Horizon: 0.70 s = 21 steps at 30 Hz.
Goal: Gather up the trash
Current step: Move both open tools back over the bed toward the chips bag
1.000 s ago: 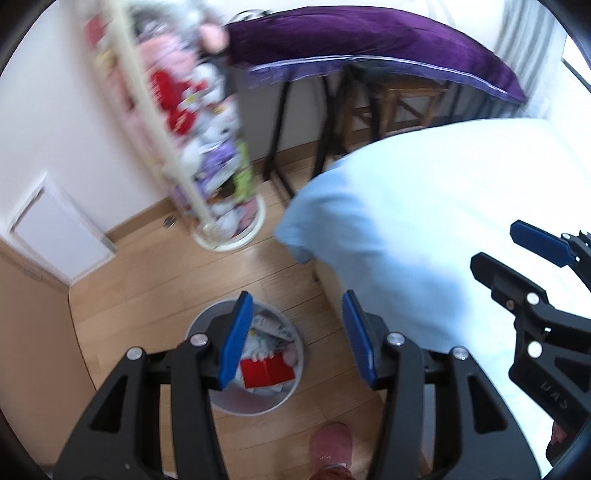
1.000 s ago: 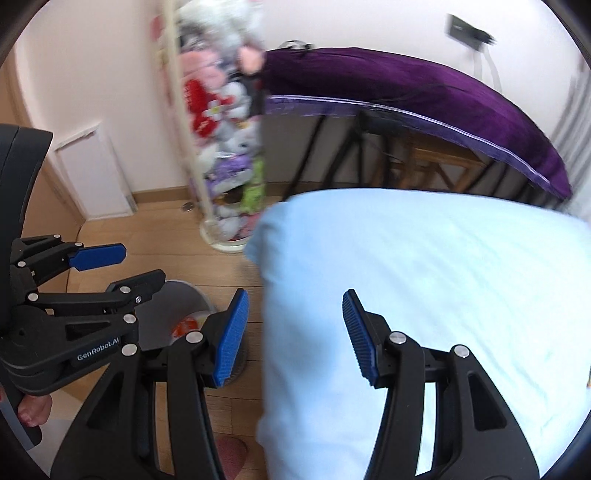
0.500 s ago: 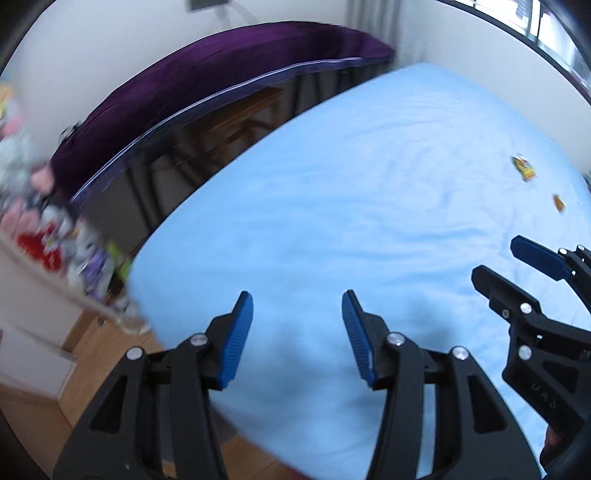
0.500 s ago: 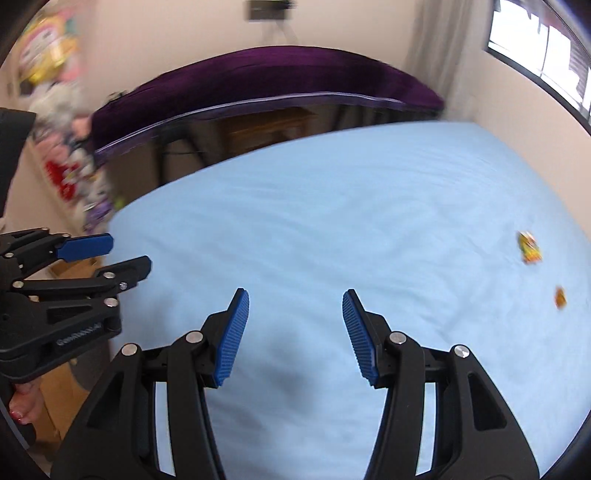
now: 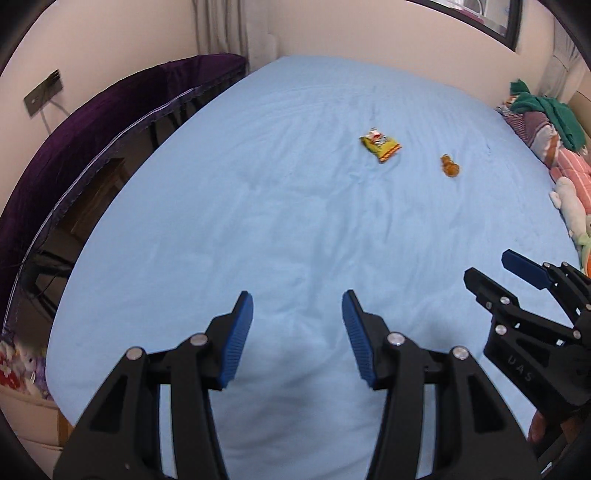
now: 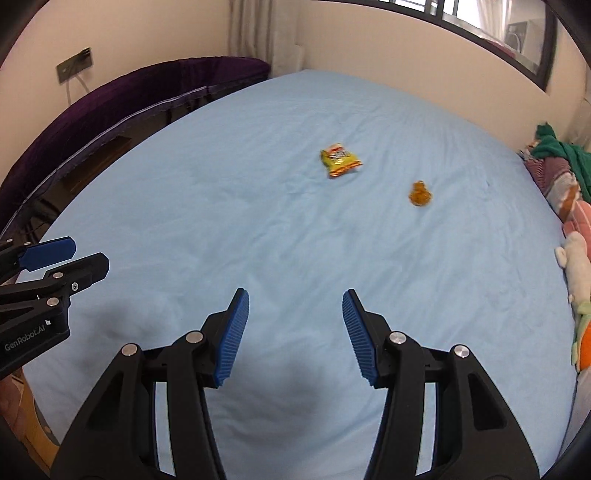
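A yellow snack wrapper (image 5: 380,144) lies on the light blue bed (image 5: 280,229), far ahead. A small crumpled orange wrapper (image 5: 450,166) lies to its right. Both also show in the right wrist view, the yellow wrapper (image 6: 339,160) and the orange wrapper (image 6: 420,194). My left gripper (image 5: 297,321) is open and empty over the near part of the bed. My right gripper (image 6: 295,320) is open and empty beside it, also well short of the wrappers. The right gripper shows at the right edge of the left wrist view (image 5: 495,273).
A purple cloth-covered table (image 5: 74,140) stands along the bed's left side. Folded clothes and soft toys (image 5: 546,129) pile at the bed's right edge. A wall with a window (image 6: 480,22) runs behind the bed.
Both grippers have swung from the floor bin and bed corner up and right over the bed. The two wrappers now lie closer and nearer the middle of view. Both stay open.
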### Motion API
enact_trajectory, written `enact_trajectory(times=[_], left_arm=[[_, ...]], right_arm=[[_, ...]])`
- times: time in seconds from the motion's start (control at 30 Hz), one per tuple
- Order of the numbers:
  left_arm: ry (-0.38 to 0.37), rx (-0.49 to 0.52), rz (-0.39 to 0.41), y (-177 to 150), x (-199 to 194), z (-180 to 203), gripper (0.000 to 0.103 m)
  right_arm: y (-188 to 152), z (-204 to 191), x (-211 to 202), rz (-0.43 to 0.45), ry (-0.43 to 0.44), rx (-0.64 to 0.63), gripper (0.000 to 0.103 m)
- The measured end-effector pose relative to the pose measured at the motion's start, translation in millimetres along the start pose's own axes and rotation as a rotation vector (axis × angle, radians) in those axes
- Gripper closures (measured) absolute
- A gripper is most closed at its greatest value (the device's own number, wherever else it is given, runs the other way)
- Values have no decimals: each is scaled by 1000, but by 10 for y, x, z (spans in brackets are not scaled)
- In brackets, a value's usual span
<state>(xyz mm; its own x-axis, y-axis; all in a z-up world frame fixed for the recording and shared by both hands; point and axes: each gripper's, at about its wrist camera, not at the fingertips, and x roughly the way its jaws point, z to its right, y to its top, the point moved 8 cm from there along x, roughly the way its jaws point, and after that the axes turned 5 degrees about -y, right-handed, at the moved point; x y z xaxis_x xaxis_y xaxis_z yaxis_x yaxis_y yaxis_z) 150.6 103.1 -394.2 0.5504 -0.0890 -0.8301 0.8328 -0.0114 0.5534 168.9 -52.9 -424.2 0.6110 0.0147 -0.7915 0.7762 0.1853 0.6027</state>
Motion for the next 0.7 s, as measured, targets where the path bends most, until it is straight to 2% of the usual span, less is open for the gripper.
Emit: enact_trajectory(times=[0.13,0.27,0.7], left_arm=[[-46,65,8,307,205,462,51],[-78,107,6,558,402,708,51],[-145,215,-36,1245,1315,1130,50]], right_arm=[[59,510,122,-7,-62,73,52],[120,871,274,-20,-113,135,52],[474,1420,1068,-70,-191,265,52]])
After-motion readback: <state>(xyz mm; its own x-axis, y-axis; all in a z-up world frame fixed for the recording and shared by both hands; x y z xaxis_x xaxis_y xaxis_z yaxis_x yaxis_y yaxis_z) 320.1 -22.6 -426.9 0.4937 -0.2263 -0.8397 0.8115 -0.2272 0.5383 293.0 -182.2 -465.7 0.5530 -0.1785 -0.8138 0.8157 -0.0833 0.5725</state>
